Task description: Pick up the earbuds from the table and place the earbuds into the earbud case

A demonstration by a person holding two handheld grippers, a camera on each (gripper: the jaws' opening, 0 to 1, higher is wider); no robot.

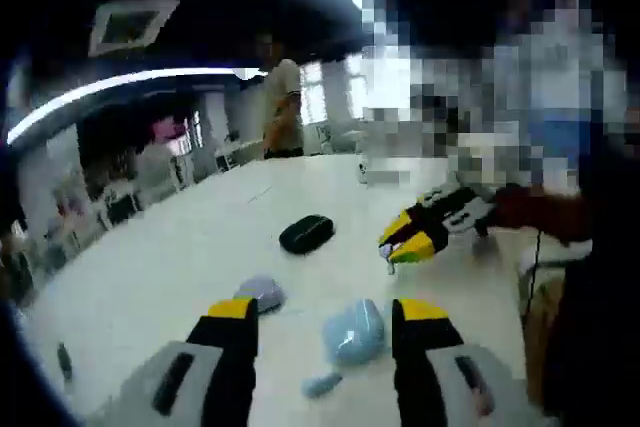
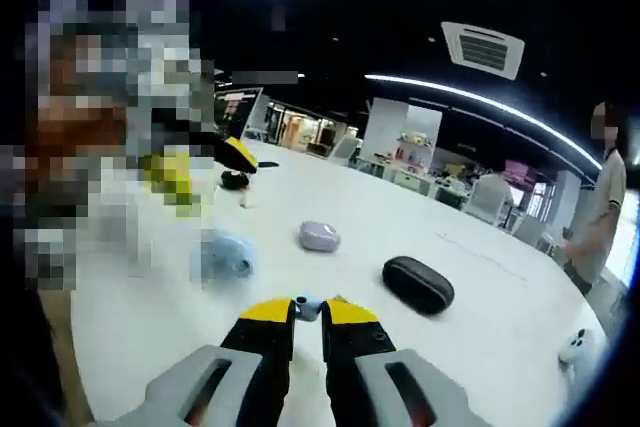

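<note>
Now right gripper [image 2: 308, 309] fingers nipping blue earbud [image 2: 306, 306], left gripper [image 1: 328, 315] parted

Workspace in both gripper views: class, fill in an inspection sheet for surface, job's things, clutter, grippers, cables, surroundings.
Surface: white table, bare between items.
Job's things: light blue earbud case; one earbud lying beside it; another earbud pinched in jaws.
Clutter: lavender case, black case, small white object near the edge.
Grippers: left gripper open, jaws either side of the blue case; right gripper shut on an earbud.
Cables: thin dark line, perhaps a cable.
Surroundings: standing person, ceiling light strips.
</note>
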